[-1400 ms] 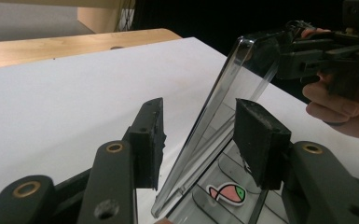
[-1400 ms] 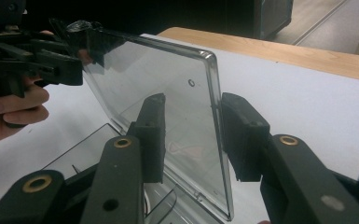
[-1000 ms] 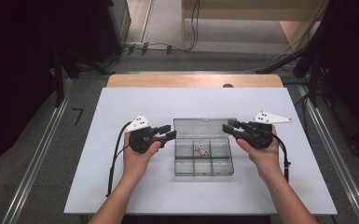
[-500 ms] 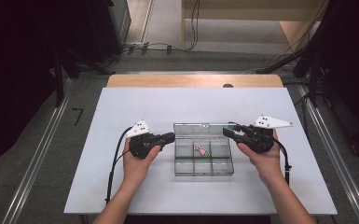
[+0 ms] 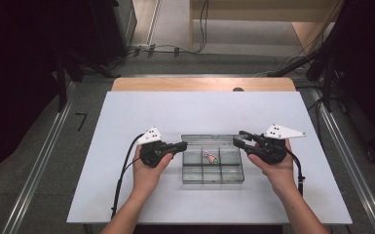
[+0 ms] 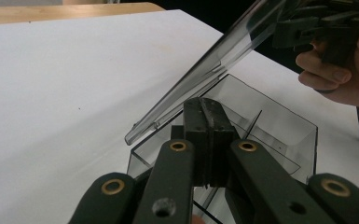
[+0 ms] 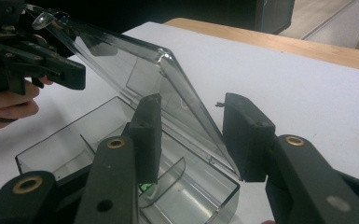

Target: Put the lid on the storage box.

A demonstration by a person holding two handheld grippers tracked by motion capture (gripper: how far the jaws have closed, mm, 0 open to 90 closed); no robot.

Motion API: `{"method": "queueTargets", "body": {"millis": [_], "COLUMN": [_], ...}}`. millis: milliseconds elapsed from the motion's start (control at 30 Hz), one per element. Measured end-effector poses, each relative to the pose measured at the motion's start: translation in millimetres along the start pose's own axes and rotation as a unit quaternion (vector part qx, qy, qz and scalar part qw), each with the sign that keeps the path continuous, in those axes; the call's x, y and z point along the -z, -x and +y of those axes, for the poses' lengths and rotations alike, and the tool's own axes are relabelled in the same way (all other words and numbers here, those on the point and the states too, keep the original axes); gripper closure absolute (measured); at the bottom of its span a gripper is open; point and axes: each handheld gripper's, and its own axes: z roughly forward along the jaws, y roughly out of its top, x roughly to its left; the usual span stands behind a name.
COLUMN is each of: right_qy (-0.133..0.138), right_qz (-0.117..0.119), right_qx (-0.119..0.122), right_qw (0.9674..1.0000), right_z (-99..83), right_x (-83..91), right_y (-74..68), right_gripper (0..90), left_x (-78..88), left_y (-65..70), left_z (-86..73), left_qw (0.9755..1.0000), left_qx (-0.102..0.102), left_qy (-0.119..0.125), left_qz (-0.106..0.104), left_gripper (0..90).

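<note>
While seen from the high view: clear box (image 5: pixel 213 165) mid-table on the white mat (image 5: pixel 126 122), small pink-and-green item (image 5: pixel 210 157) inside, left gripper (image 5: pixel 179 146) at its left edge, right gripper (image 5: pixel 239 142) at its right edge. From the left gripper view: jaws pressed together, nothing between, just closed; lid (image 6: pixel 214 65) tilted up. From the right gripper view: jaws apart, astride the lid's edge (image 7: pixel 186 116), no clamp. Likely risk: lid dropping shut, nothing gripping it. Against a second ago: left jaws now together.

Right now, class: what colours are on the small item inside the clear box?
Pink-red with a green end, item in the clear box; clearest in the high view.
</note>
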Motion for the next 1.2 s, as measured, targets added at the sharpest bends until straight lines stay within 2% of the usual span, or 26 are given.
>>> {"method": "queueTargets", "body": {"millis": [233,467,767,1000,1200], "right_qy": [-0.003,-0.003,-0.02,-0.03,-0.033], "right_qz": [0.002,0.007,0.005,0.002,0.005], "right_qx": [0.004,0.005,0.011,0.006,0.001], "right_qw": [1.0,1.0,0.9997,0.9995,0.9994], "right_z": [-2.6,-3.4,-12.3,-20.3,-26.7], "right_x": [2.3,7.3,17.2,22.7,24.4], "right_y": [0.2,0.6,-1.5,-5.1,-9.1], "right_gripper": [53.4,47.4,44.8,49.1,59.6], "left_x": [-0.4,-0.6,0.0,1.0,1.5], "left_y": [0.3,1.8,2.4,5.1,8.3], "left_z": [-0.1,-0.2,-2.9,-3.4,-4.0], "left_qw": [1.0,1.0,0.9999,0.9999,0.9998], "left_qx": [0.002,0.001,0.0,-0.002,-0.004], "left_qy": [0.003,0.003,-0.001,-0.002,0.0], "left_qz": [-0.004,-0.008,-0.013,-0.017,-0.021], "left_gripper": [89.3,89.3,89.0,89.0,89.0]}}
